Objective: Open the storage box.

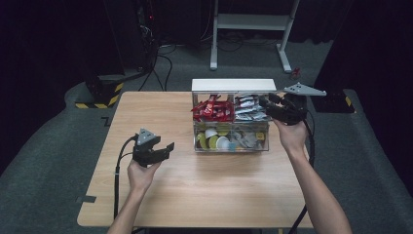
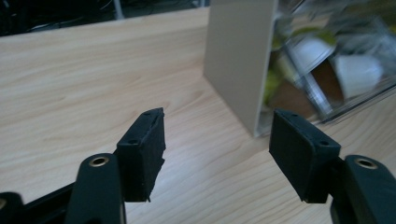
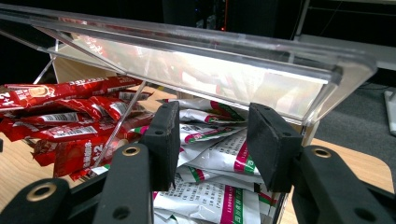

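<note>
A clear plastic organiser box (image 1: 195, 146) stands on the wooden table (image 1: 195, 195), its lid (image 1: 233, 85) raised at the back. Red sachets (image 1: 212, 109) fill the back left compartment, white sachets (image 1: 247, 108) the back right, and small capsules (image 1: 216, 140) the front. My left gripper (image 1: 168, 148) hovers over bare table left of the box, open with nothing between its pads (image 2: 144, 149); the box's side wall (image 2: 238, 60) is just ahead. My right gripper (image 1: 267, 103) reaches in at the box's right rear, open, under the lid (image 3: 201, 65), above the white sachets (image 3: 215, 158) and beside the red ones (image 3: 70, 121).
A white desk frame (image 1: 251, 22) stands on the carpet beyond the table. A black stand with yellow-black stripes (image 1: 102, 92) sits off the table's far left corner. Cables trail from both grippers over the near table edge.
</note>
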A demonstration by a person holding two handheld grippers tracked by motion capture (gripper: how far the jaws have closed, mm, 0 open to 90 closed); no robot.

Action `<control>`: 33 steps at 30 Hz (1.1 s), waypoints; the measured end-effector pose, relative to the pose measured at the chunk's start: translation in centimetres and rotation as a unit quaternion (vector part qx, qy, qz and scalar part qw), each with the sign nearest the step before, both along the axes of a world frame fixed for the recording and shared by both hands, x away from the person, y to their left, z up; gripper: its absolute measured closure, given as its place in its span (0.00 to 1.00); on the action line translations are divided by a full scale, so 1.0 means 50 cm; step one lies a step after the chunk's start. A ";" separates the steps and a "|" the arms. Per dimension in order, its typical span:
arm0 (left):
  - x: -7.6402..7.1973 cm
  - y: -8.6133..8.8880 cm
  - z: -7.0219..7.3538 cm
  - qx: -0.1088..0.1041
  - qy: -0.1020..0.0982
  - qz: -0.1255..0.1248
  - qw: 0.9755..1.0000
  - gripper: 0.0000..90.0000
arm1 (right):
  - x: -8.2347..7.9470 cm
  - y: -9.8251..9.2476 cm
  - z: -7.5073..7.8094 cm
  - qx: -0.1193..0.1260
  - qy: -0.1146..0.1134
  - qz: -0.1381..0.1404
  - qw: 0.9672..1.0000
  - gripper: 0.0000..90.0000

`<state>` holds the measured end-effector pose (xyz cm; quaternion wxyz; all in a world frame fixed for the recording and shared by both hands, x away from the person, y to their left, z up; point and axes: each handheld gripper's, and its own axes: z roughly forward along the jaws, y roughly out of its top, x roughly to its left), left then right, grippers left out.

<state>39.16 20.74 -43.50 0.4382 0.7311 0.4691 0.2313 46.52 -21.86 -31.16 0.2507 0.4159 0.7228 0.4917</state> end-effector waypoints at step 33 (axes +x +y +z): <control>0.077 -0.111 0.198 -0.016 -0.057 -0.066 0.996 0.53 | -0.001 -0.003 0.000 0.006 0.002 0.004 1.000 0.60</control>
